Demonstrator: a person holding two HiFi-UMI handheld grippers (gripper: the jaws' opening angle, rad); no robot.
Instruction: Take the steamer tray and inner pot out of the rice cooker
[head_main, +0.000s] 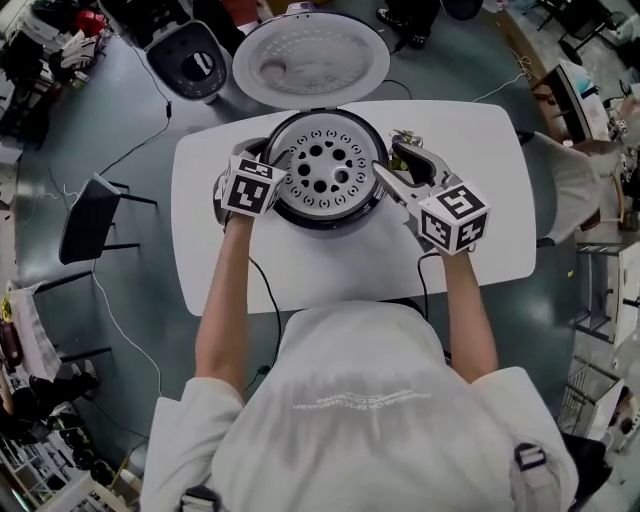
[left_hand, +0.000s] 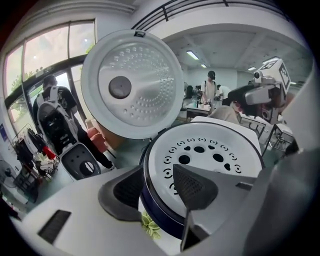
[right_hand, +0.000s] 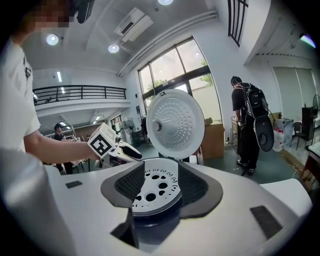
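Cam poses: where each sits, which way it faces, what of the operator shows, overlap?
Head view: on the person's head, steeply down at table and open rice cooker; torso, forearms, left gripper, right gripper show.
Left gripper view: on the left gripper, looking along open jaws astride the cooker rim at the steamer tray; right gripper opposite.
Right gripper view: on the right gripper, facing tray and raised lid between open jaws; left forearm, left gripper show.
Shared: gripper views see tray and lid from opposite sides.
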